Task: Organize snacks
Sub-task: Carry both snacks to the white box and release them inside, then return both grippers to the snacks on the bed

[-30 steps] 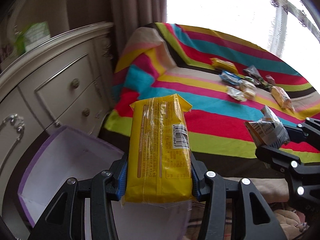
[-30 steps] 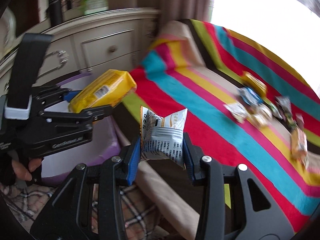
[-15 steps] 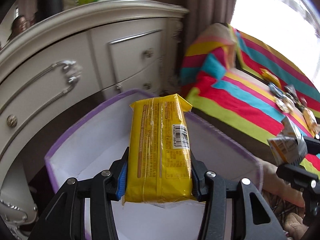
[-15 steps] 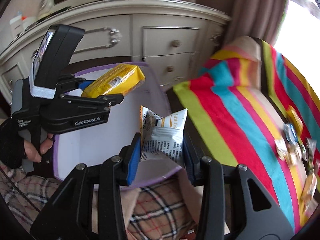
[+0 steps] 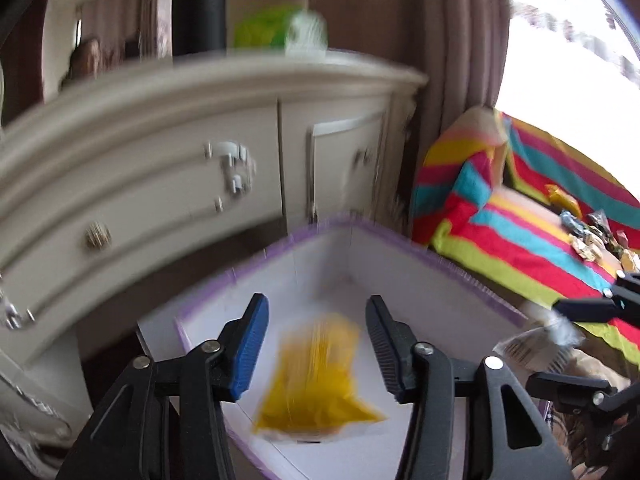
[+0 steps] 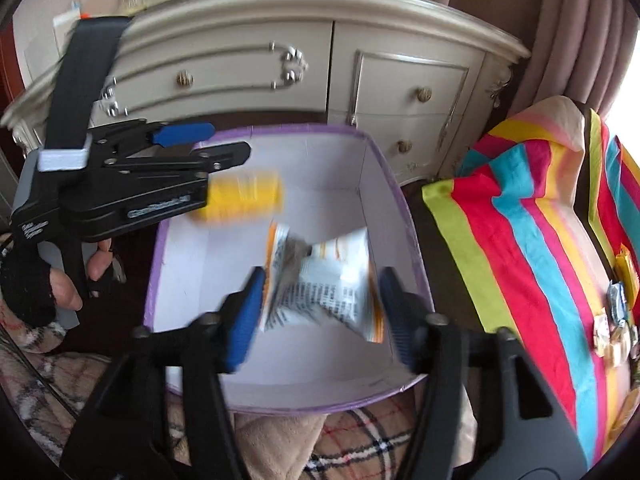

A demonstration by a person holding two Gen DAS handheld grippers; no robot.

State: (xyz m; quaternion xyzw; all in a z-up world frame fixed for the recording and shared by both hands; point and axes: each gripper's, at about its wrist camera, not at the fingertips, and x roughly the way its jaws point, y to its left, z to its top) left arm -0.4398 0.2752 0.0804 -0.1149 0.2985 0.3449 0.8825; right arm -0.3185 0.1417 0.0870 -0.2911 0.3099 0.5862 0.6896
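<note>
A cream dresser [image 6: 304, 60] stands behind the purple-rimmed box [image 6: 396, 200]. Over the box, the left gripper [image 5: 316, 344] and right gripper [image 6: 320, 312] have just been opening; the blurred yellow pack [image 5: 320, 376] and grey pouch [image 6: 320, 288] sit loose between their jaws.

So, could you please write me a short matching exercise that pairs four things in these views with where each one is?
Things:
1. yellow snack packet
2. white printed snack bag
3. small wrapped snacks
4. green box

Places:
A. on top of the cream dresser
B. between the open right gripper's fingers
C. below the open left gripper, over the purple-edged box
D. on the striped blanket

Pairs: 1-C, 2-B, 3-D, 4-A
</note>
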